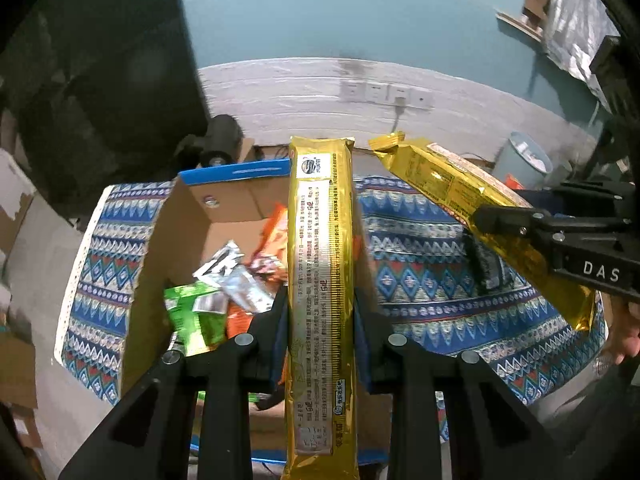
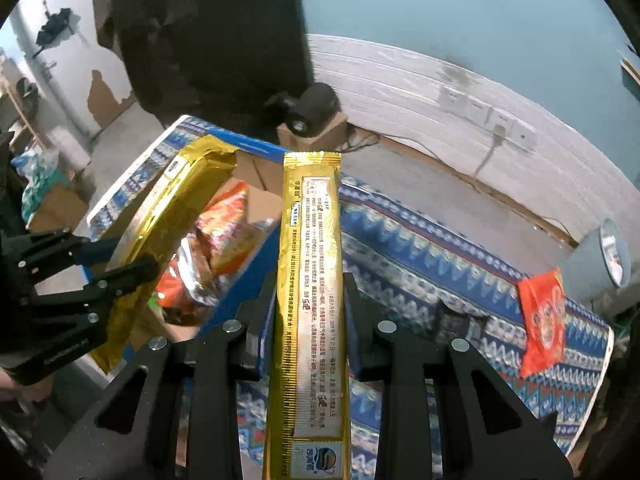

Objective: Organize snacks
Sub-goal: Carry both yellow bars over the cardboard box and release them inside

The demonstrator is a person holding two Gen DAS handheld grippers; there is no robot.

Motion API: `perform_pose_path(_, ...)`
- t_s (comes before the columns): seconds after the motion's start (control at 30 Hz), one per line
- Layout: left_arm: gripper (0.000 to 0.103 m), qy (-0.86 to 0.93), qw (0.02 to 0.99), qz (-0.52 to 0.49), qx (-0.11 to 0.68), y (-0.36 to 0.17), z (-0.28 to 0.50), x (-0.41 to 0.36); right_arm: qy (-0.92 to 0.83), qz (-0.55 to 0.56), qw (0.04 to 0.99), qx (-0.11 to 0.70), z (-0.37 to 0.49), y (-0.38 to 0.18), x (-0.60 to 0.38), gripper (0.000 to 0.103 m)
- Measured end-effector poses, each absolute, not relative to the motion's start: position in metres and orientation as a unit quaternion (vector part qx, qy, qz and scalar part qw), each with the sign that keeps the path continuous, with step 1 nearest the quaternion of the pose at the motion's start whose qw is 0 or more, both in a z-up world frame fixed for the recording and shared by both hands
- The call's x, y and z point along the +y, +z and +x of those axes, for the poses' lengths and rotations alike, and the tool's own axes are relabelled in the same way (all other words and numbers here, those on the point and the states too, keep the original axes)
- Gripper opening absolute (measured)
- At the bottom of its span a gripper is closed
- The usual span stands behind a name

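Our left gripper's fingers [image 1: 276, 320] are clamping one long gold snack pack [image 1: 322, 300] above the open cardboard box [image 1: 160, 240]; our right gripper [image 2: 310, 320] is pinching a second gold pack [image 2: 310, 280] just right of it, over the patterned cloth [image 2: 420, 240].

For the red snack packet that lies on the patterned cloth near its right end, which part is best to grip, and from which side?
Grip the red packet by its long side edge, coming down from above. It lies flat and alone on the patterned cloth, so there is little thickness to pinch across its face, while its sides look free. Both grippers are busy now: the right gripper and the left gripper each hold a gold packet.
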State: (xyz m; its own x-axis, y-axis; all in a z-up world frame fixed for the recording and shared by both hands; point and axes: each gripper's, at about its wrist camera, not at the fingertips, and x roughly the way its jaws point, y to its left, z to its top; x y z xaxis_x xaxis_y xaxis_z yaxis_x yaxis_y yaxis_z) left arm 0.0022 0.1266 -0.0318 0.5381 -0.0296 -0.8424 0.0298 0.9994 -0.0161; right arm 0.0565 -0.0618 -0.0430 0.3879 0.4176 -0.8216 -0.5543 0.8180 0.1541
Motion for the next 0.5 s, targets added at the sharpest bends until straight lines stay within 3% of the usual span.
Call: perform_pose_path(0.5, 0.029, 0.061, 0.871, -0.041, 0.486, -0.047, 0.005, 0.203, 0.328, -0.088, 0.808, 0.480, 0.068, -0.053, 0.027, 0.027)
